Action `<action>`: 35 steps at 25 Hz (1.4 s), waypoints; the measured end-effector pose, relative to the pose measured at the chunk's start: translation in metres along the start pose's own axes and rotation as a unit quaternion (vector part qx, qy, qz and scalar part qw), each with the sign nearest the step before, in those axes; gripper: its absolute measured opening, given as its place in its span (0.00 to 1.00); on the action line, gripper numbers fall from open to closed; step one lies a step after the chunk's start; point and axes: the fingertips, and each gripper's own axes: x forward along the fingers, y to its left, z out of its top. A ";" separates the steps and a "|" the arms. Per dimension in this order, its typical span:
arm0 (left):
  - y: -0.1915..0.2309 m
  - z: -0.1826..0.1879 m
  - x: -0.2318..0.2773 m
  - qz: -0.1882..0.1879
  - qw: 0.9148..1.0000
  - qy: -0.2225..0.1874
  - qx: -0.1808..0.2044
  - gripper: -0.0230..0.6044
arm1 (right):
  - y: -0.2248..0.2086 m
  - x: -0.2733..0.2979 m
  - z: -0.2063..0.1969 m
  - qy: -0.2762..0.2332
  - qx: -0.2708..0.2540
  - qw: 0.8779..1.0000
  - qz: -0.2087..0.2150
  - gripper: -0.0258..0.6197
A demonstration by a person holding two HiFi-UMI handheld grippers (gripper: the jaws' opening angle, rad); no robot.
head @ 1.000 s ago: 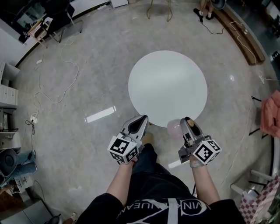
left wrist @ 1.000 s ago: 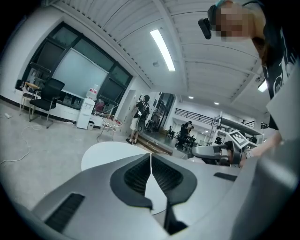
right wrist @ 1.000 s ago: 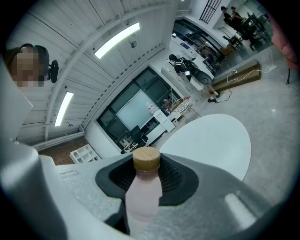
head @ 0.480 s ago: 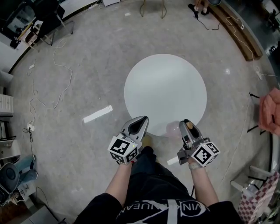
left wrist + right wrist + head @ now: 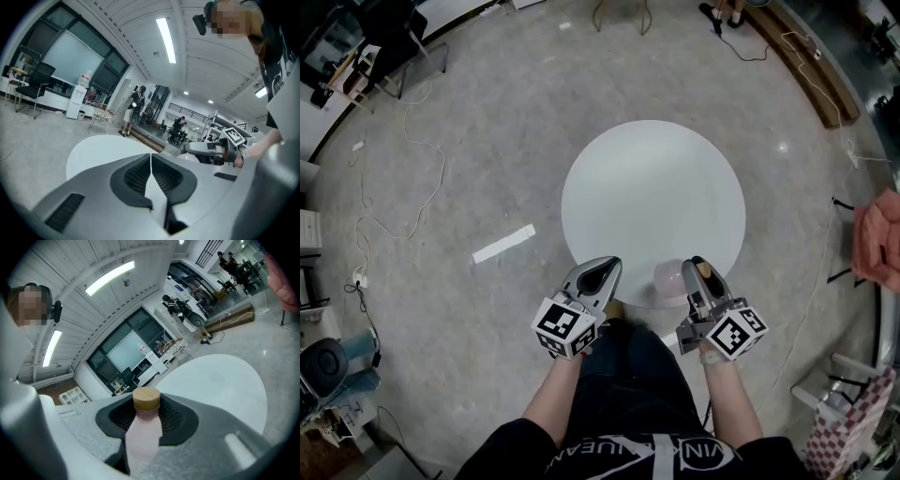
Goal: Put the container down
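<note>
A pale pink bottle (image 5: 142, 432) with a tan wooden cap (image 5: 146, 399) stands between the pads of my right gripper (image 5: 146, 416), which is shut on its body. From the head view the bottle (image 5: 668, 276) hangs over the near edge of the round white table (image 5: 652, 187), beside my right gripper (image 5: 696, 266). My left gripper (image 5: 607, 268) is at the table's near edge, a little to the left. Its ribbed pads (image 5: 136, 176) meet with nothing between them, and the white table (image 5: 98, 150) lies beyond them.
A grey stone floor surrounds the table, with a white tape strip (image 5: 503, 244) and loose cables (image 5: 412, 159) to the left. A wooden bench (image 5: 811, 66) runs along the back right. Pink cloth (image 5: 877, 239) hangs at the right edge. People stand far off (image 5: 133, 105).
The table's near edge has come closer to both grippers. The pink bottle now overlaps the tabletop's rim. The grip on the bottle is unchanged.
</note>
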 end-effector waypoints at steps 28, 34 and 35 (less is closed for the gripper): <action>0.009 -0.015 0.049 0.019 1.000 0.017 -0.007 0.06 | -0.031 0.055 0.003 0.057 -0.051 0.997 0.030 0.24; 0.012 -0.018 0.057 0.023 1.000 0.018 -0.003 0.06 | -0.042 0.067 0.002 0.068 -0.079 0.994 0.030 0.24; 0.013 -0.020 0.058 0.023 1.000 0.018 -0.003 0.06 | -0.044 0.069 0.001 0.068 -0.081 0.994 0.029 0.24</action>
